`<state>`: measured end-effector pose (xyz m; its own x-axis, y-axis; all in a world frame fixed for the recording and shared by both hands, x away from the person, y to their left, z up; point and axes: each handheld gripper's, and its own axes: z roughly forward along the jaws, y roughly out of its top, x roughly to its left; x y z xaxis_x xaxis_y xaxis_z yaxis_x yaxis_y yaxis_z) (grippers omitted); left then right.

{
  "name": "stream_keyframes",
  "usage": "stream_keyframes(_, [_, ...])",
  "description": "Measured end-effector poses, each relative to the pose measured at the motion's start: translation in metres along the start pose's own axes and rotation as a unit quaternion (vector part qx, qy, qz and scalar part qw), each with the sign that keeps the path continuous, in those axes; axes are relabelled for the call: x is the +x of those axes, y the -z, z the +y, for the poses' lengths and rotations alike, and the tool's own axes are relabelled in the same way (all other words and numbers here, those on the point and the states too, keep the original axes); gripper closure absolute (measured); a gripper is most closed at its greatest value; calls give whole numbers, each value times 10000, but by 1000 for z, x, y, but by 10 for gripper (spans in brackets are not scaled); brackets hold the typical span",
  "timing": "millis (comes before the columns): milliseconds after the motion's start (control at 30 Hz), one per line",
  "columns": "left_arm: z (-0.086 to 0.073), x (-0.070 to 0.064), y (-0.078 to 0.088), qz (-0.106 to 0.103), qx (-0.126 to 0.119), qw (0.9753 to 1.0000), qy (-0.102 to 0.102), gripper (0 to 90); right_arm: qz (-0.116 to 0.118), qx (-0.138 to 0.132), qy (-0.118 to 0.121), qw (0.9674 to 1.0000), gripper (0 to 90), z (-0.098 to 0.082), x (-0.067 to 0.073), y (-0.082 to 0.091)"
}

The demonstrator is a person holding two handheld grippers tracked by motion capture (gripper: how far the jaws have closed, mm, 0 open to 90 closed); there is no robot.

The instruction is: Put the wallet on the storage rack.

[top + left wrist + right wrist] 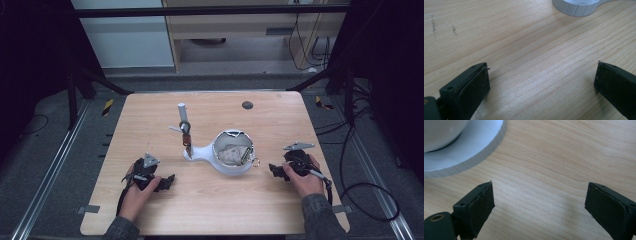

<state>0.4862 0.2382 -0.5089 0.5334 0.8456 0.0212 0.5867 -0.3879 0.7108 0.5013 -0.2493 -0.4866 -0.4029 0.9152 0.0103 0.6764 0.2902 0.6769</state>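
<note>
The table is filling the centre of the high view, its wood bare at the bottom of the frame where both forearms are coming in. Just right of centre the white stand is sitting on a broad round base, probably so it cannot tip; its bowl is cradling a pale crumpled lump, whose material cannot be told. An arm of the base is running left to an upright post, which is carrying dark clips, apparently kept at reach. A small ring is lying just beside the base on its right.

The left gripper, at lower left, is lying low on the table and pointing right toward the stand, well apart from it. Its jaws are standing wide apart over bare wood. The right gripper, at lower right, is pointing left, near the base rim, jaws likewise apart and holding nothing. Both hands are gripping from behind, wrists level.
</note>
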Motion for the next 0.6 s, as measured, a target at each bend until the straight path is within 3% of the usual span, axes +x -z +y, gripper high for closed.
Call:
stream_keyframes(333, [0,0,0,0,0,10000,0,0,47,145,-212,9997,76,-6,-3,-10])
stream_keyframes(600, [0,0,0,0,0,10000,0,0,-81,30,-130,9999,74,-12,0,-12])
